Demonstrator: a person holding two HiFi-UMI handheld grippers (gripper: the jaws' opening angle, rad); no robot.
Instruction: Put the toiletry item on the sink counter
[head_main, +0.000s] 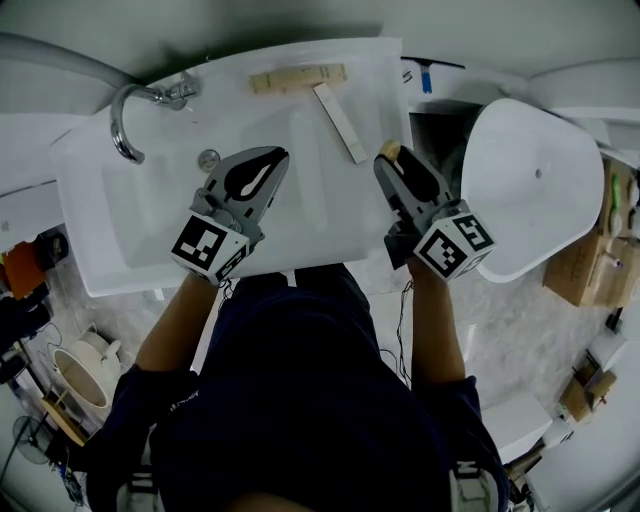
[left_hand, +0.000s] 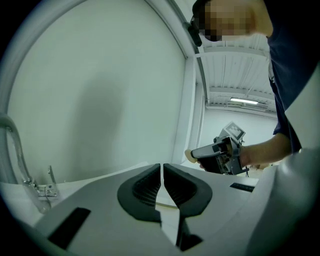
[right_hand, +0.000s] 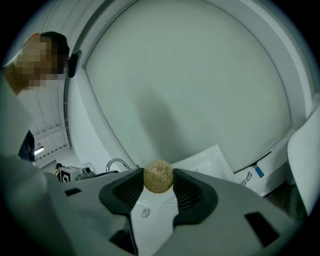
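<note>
The right gripper (head_main: 392, 165) squeezes a tan toiletry item (right_hand: 158, 176), its round end facing back along the jaws. The left gripper (left_hand: 162, 175) has its jaws together, empty.

Illegible markings on tan round item (right_hand: 159, 176).

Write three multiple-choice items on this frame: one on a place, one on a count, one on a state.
1. Where on the white sink does the chrome curved tap stand?
A far left corner
B far right corner
C near edge

2. How many loose things lie on the sink's far right part?
A none
B two
C five

3. What are the right gripper jaws doing?
A standing empty
B pressing on a small round tan thing
C pressing on the tap

Key:
1 A, the head view shows it there.
2 B, a flat tan wooden piece and a flat white stick.
3 B, the small round tan thing sits between the pads.
</note>
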